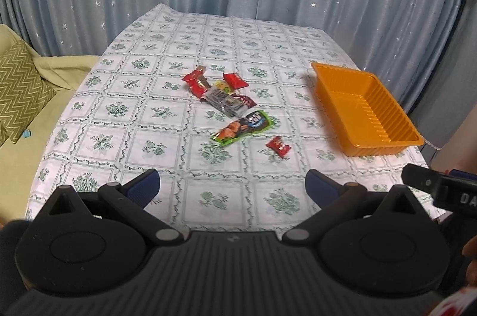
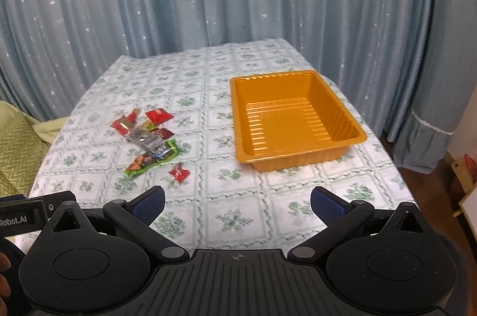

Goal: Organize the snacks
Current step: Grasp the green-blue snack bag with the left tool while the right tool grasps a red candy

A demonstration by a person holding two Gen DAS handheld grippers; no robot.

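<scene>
jaws wide apart; green snack packet (image 1: pixel 242 126) lies diagonally, near-left to far-right.

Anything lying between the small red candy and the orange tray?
Nothing: only bare tablecloth separates the small red candy from the orange tray, clearest in the right wrist view.

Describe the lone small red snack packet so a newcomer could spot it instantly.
Start at the orange tray on the floral tablecloth, then look left to the scattered snack pile. The small red packet lies alone at the pile's near end, just beyond the green-edged packet. Unlike the other red packets, it touches nothing and sits closest to the tongs.
</scene>
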